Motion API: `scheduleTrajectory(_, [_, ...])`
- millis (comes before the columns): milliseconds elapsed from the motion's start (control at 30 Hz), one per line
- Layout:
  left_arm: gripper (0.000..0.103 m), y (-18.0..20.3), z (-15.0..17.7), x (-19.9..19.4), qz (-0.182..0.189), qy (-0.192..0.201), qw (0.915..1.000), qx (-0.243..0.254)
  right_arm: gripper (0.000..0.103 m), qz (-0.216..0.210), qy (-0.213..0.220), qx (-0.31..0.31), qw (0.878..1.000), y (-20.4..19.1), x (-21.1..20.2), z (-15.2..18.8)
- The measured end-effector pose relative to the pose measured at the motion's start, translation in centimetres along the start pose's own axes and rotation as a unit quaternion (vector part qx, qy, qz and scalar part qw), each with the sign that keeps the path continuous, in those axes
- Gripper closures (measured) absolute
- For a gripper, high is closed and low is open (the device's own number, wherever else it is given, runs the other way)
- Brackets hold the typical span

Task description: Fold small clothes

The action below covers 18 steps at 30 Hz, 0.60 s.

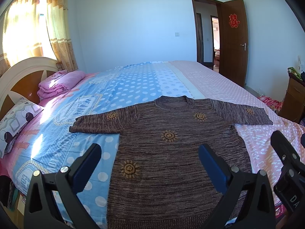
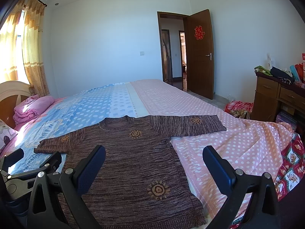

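A brown knitted short-sleeved sweater [image 1: 171, 152] with orange sun motifs lies flat and spread out on the bed, collar away from me, both sleeves out to the sides. It also shows in the right wrist view [image 2: 133, 164]. My left gripper [image 1: 150, 152] is open and empty, above the sweater's lower left part. My right gripper [image 2: 154, 154] is open and empty, above the sweater's lower right edge. The right gripper also shows at the right edge of the left wrist view [image 1: 286, 156]. The left gripper shows at the lower left of the right wrist view [image 2: 32, 162].
The bed carries a blue dotted sheet [image 1: 122, 87] on the left and a pink dotted one [image 2: 219, 133] on the right. Folded pink bedding [image 1: 59, 84] and a pillow [image 1: 17, 120] lie by the headboard. A wooden dresser [image 2: 276, 99] and an open door [image 2: 200, 53] are at the right.
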<state>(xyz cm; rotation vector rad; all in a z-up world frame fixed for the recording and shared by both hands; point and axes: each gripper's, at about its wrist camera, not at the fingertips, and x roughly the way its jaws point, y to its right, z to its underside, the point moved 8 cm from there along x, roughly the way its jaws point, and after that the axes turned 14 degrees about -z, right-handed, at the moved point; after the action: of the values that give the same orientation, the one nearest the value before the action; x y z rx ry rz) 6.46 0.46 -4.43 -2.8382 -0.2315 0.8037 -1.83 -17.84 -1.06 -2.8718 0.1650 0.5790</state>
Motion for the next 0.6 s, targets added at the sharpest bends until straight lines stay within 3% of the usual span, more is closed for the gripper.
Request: scheduleTrajectory(600, [0.000, -0.04, 0.13, 0.05, 0.000, -0.001, 1.0000, -0.001, 0.001, -0.001, 0.000, 0.002, 1.000, 0.09, 0.03, 0.24])
